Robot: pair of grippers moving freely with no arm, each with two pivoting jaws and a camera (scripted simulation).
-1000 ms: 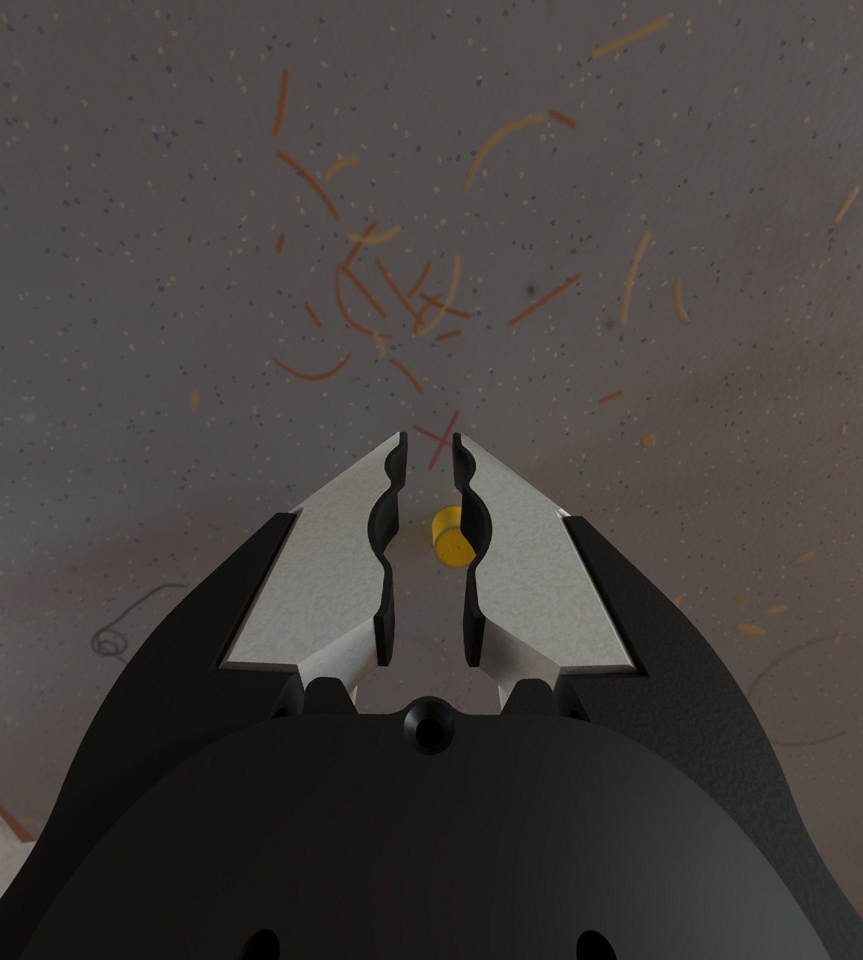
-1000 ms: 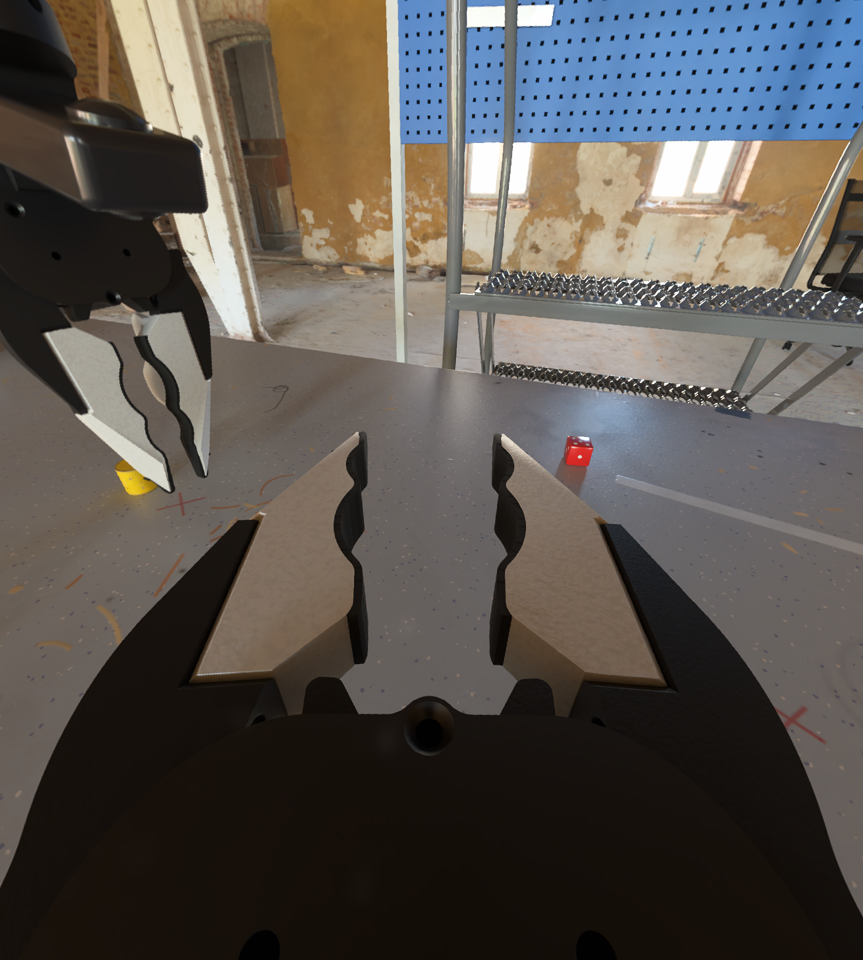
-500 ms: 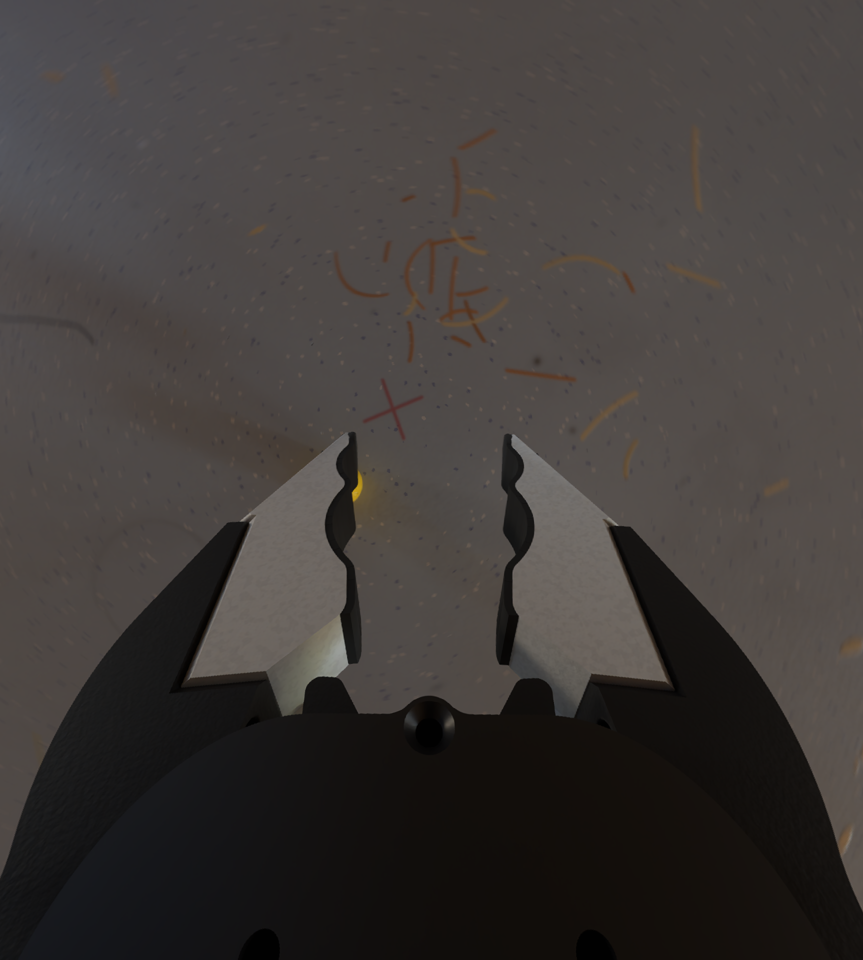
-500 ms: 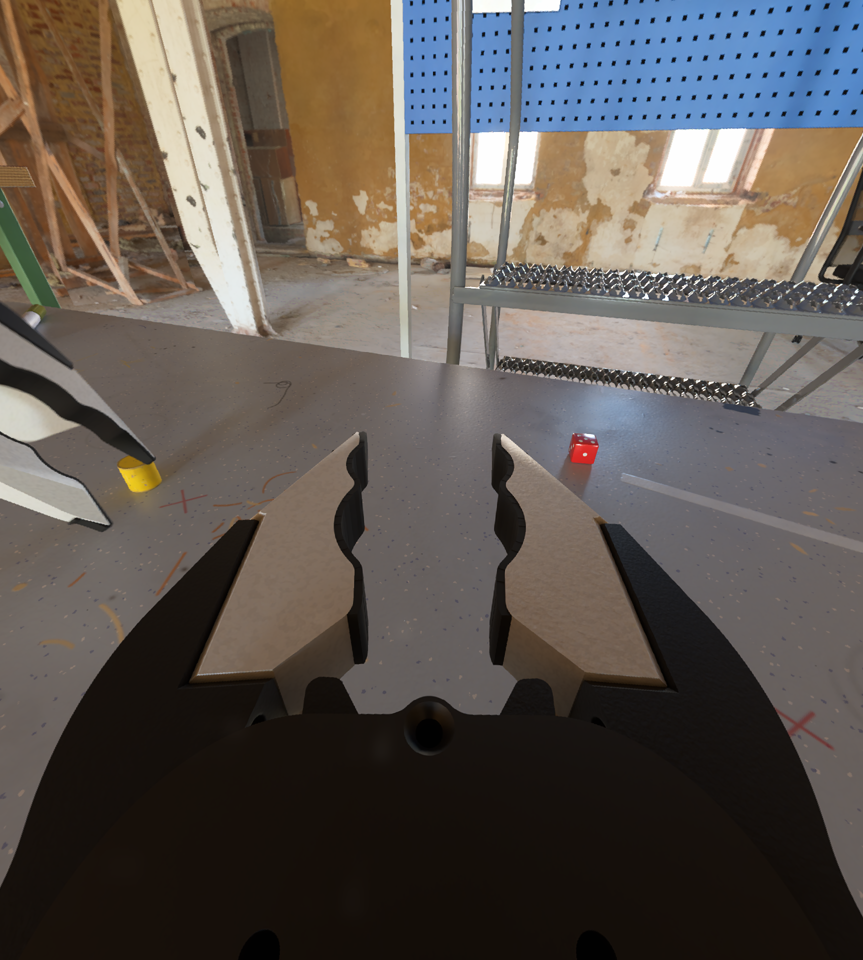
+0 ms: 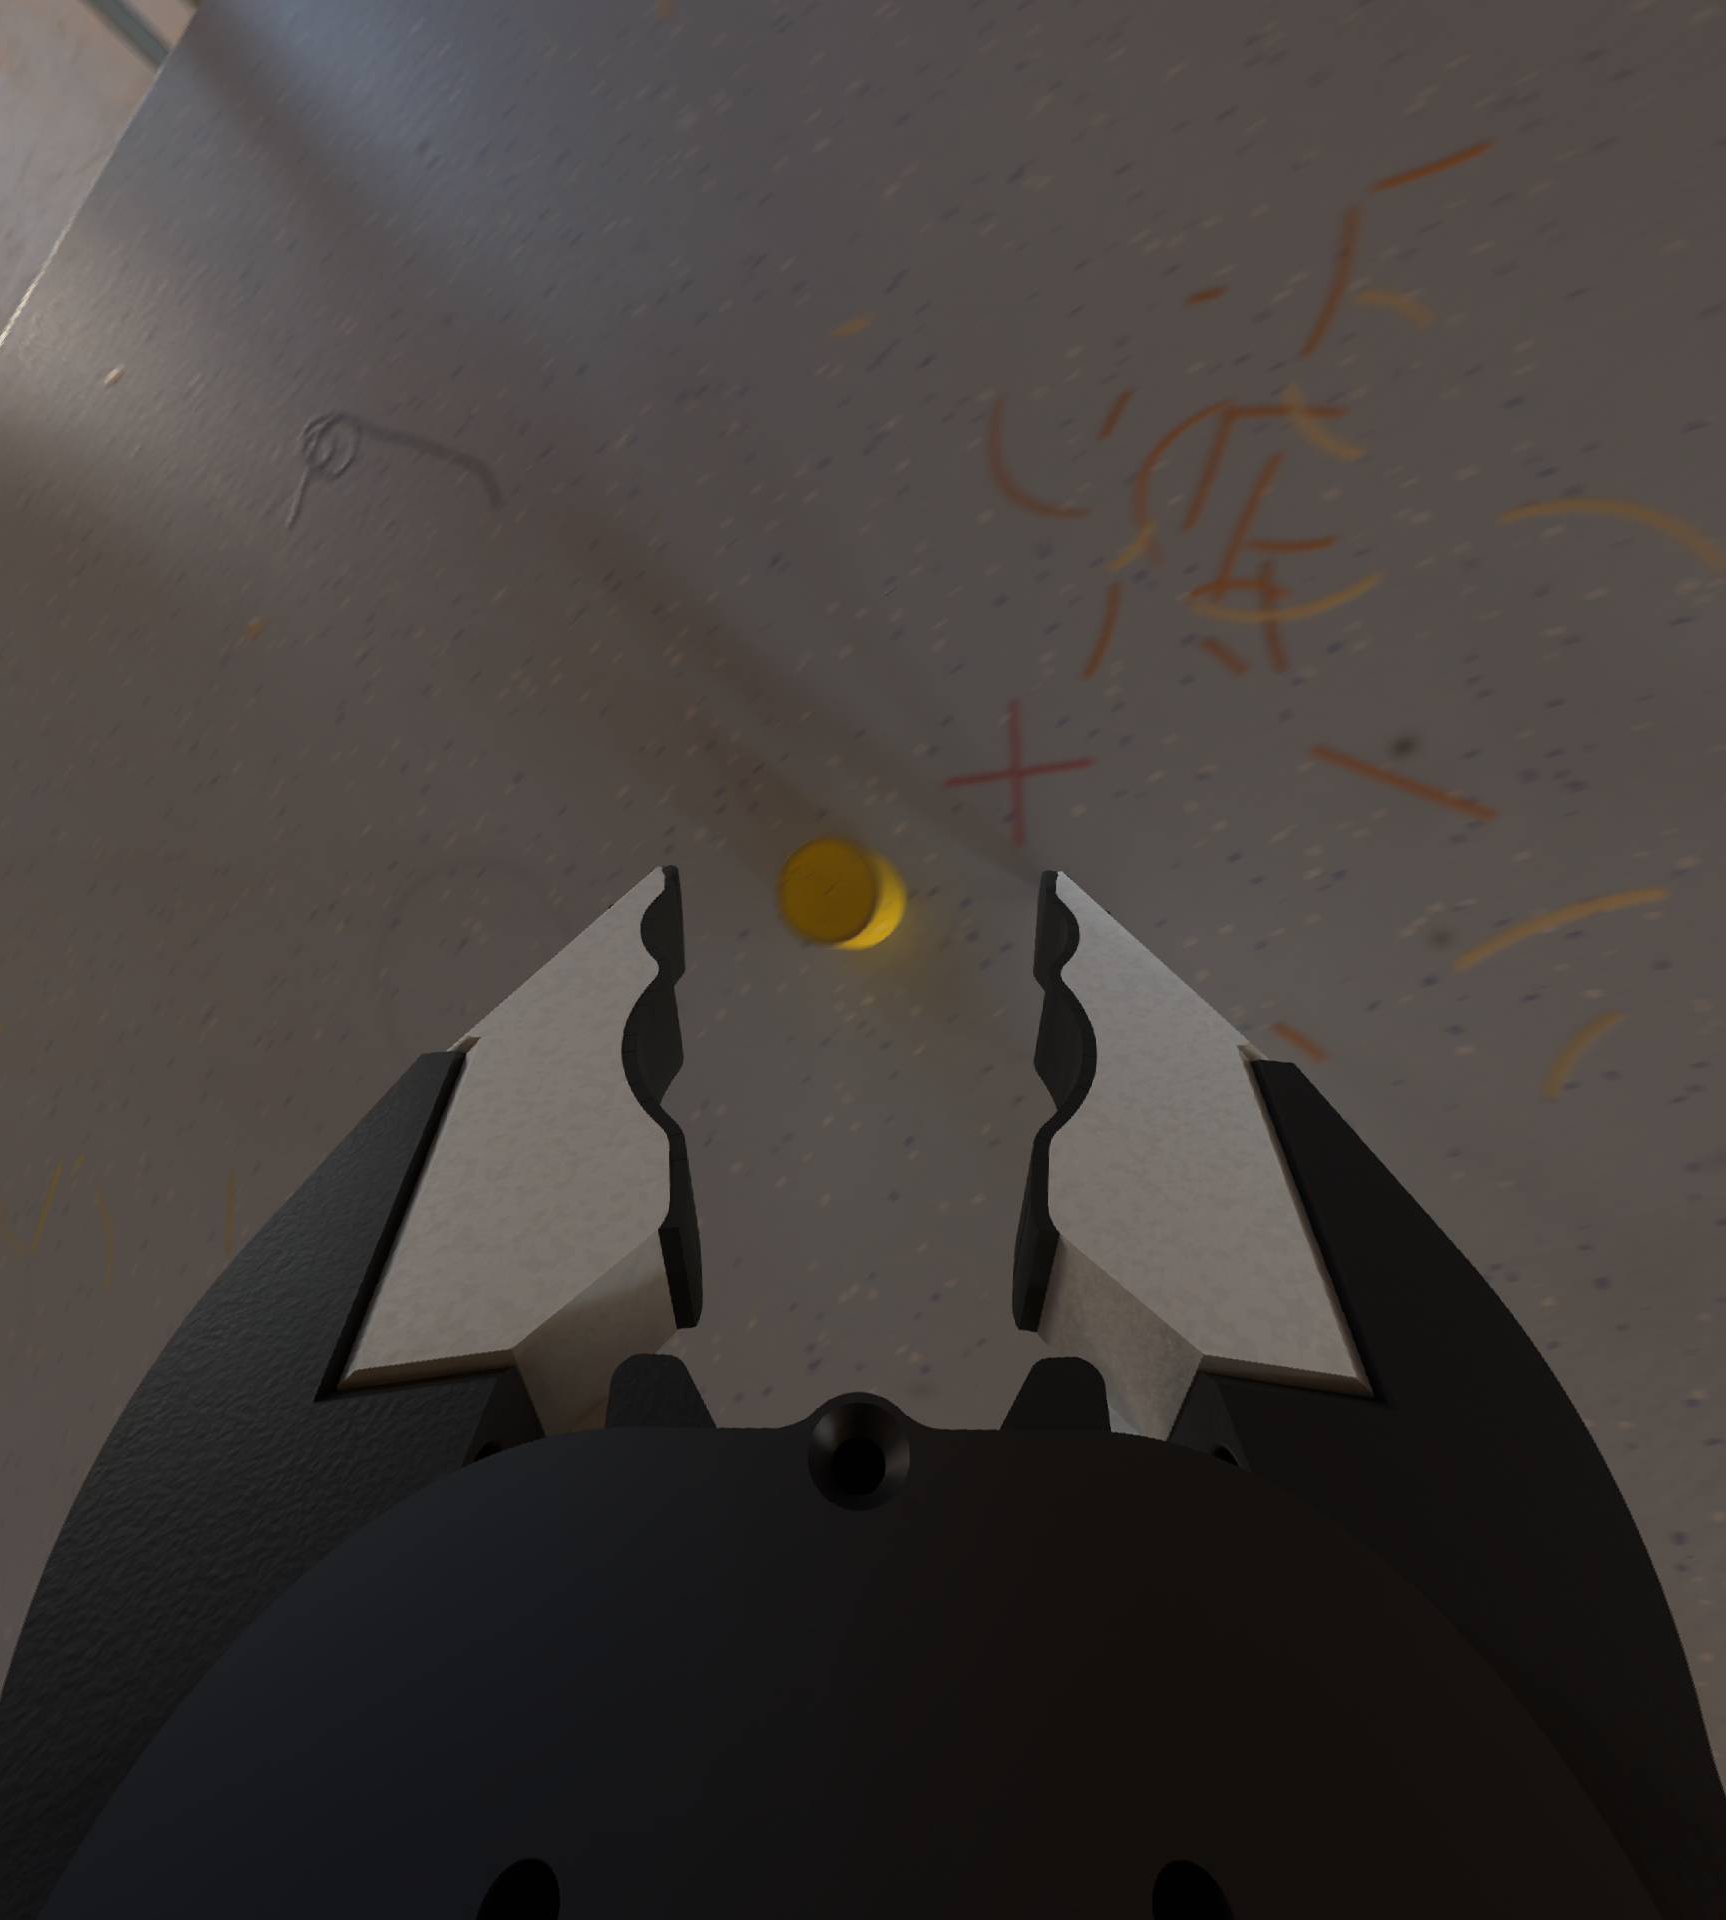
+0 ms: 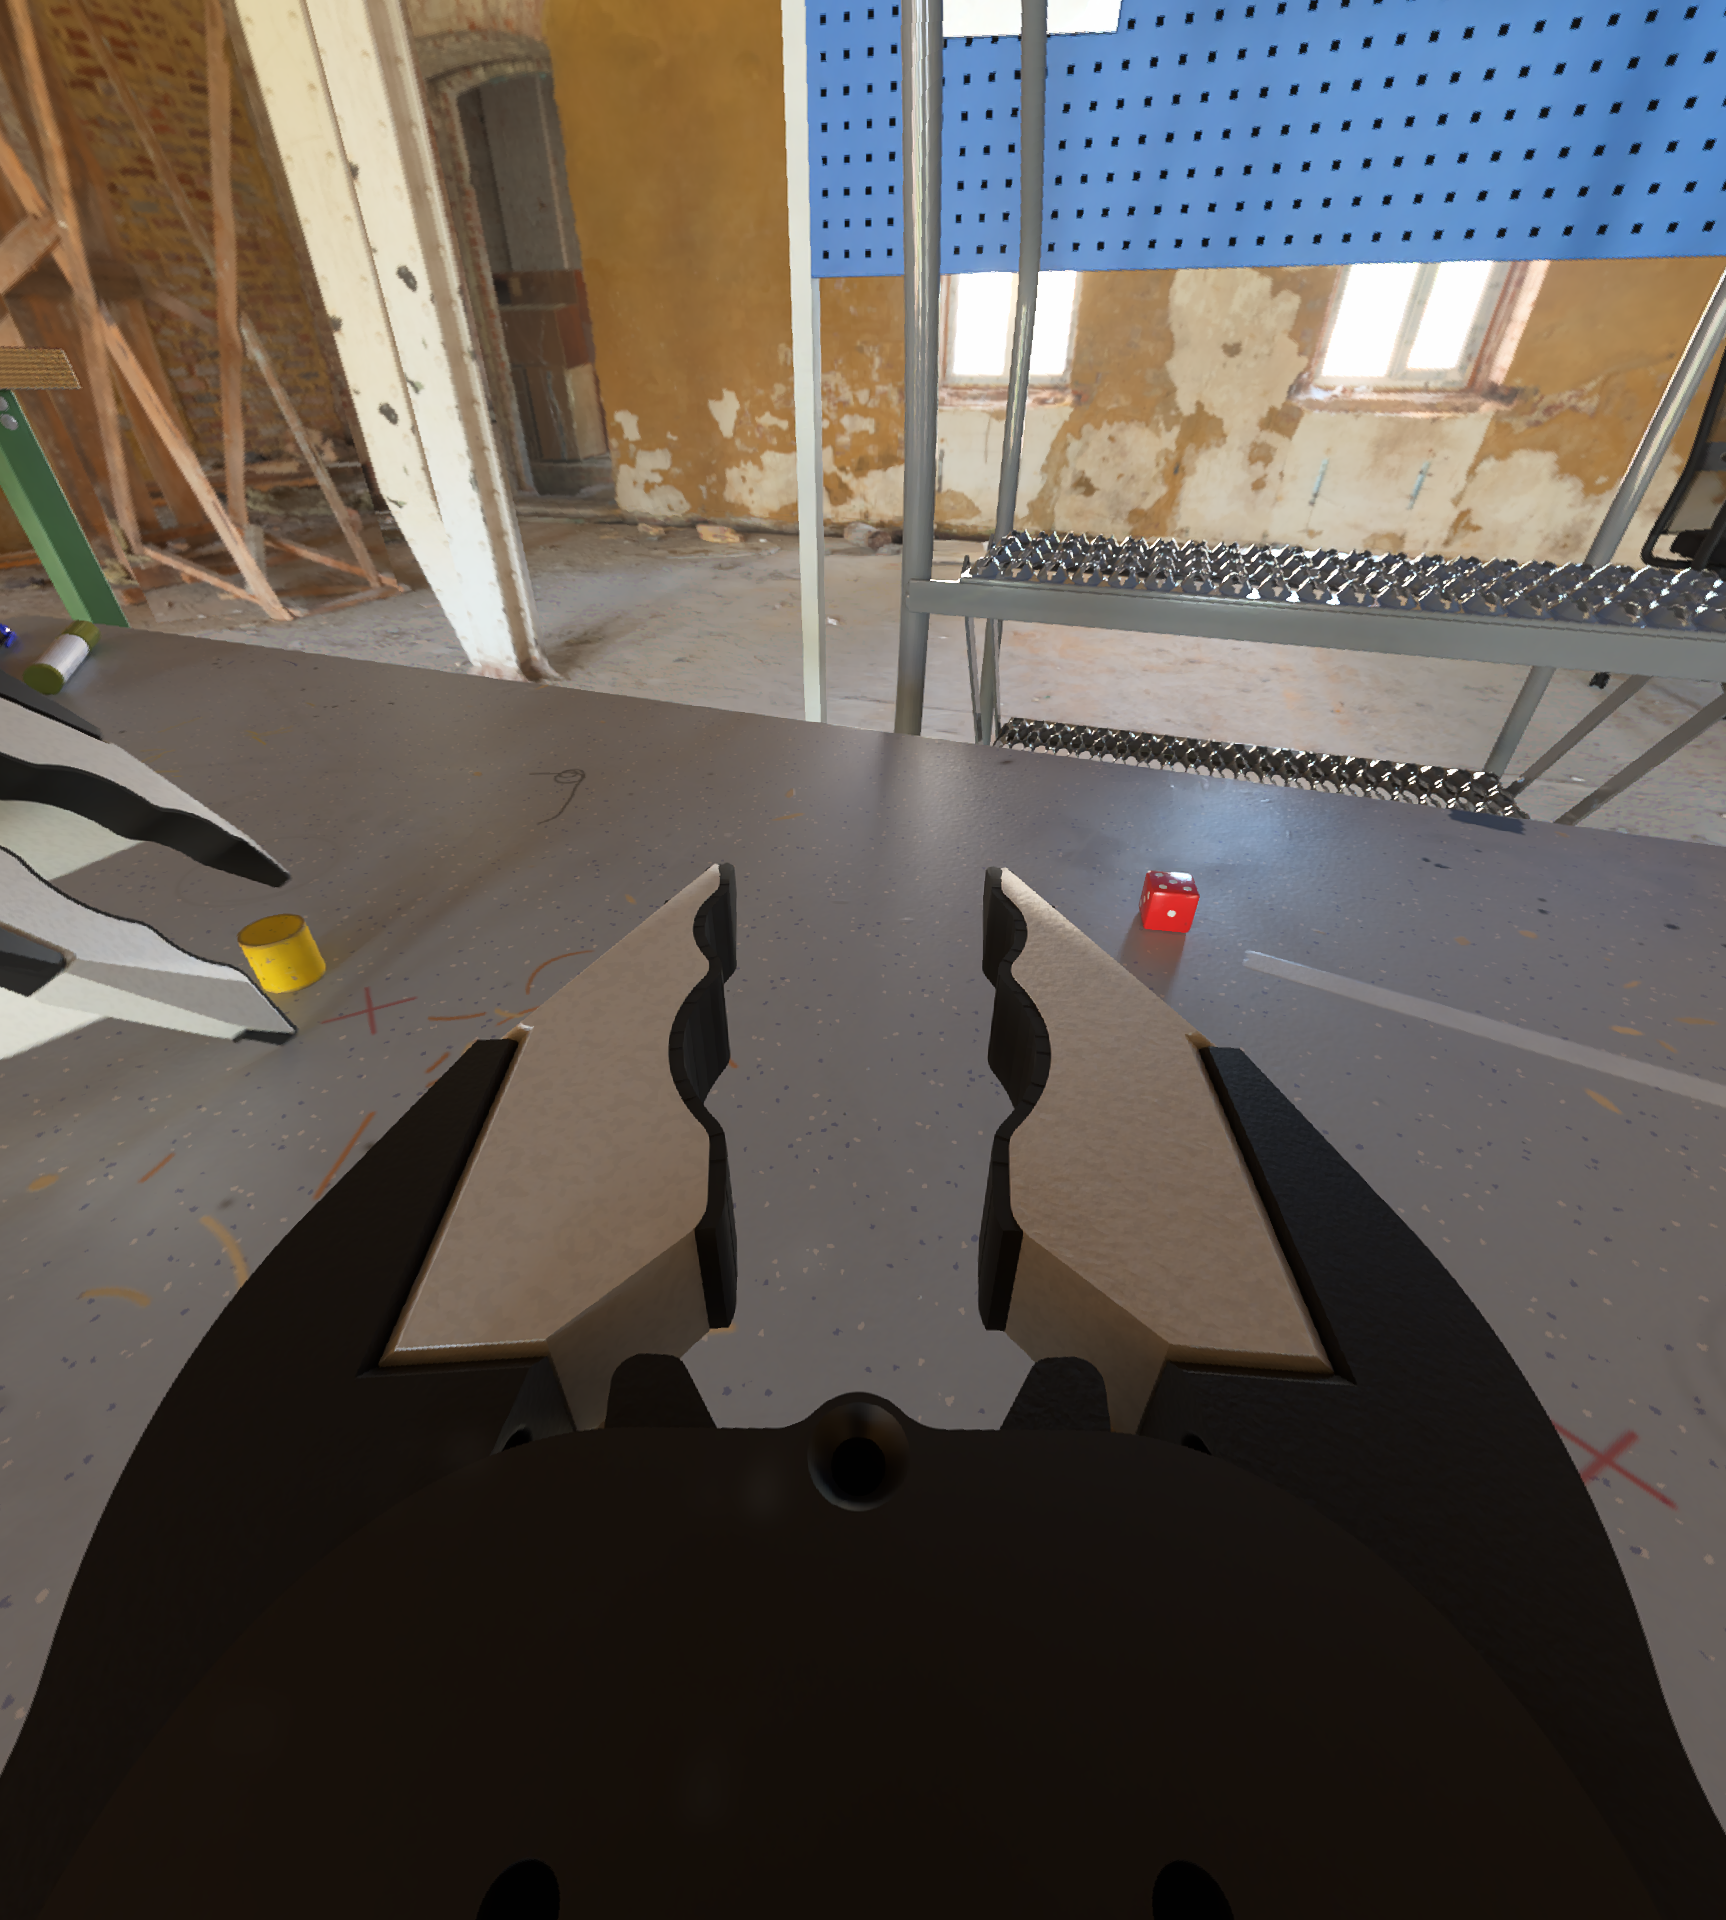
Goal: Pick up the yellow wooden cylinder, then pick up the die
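Here, in the left wrist view, the left gripper [image 5: 857, 883] pointed down at the grey table [image 5: 423, 727], its jaws spread wide and holding nothing. The yellow cylinder [image 5: 841, 907] stood on the table just beyond the fingertips, in the middle of the frame and nearer the left finger than the right — touching neither. A red cross [image 5: 1017, 771] was drawn on the table just up and right of it, with orange scribbles [image 5: 1243, 520] in the upper right.

In the right wrist view, the left gripper [image 6: 267, 951] reached in from the left edge, tilted, with its fingers parted; the cylinder [image 6: 281, 952] stood upright at its tips, in line with the gap between them. A red cross [image 6: 370, 1009] lay on the table [image 6: 838, 810] just right of the cylinder. The right gripper [image 6: 859, 873] filled the lower middle of the frame, hanging above the table with its jaws wide apart and empty. The red die [image 6: 1168, 901] sat on the table to the right of its right fingertip, well apart from the cylinder. A pale strip [image 6: 1503, 1039] ran across the table at the right, and a blue pegboard [image 6: 1358, 125] hung in the upper right.
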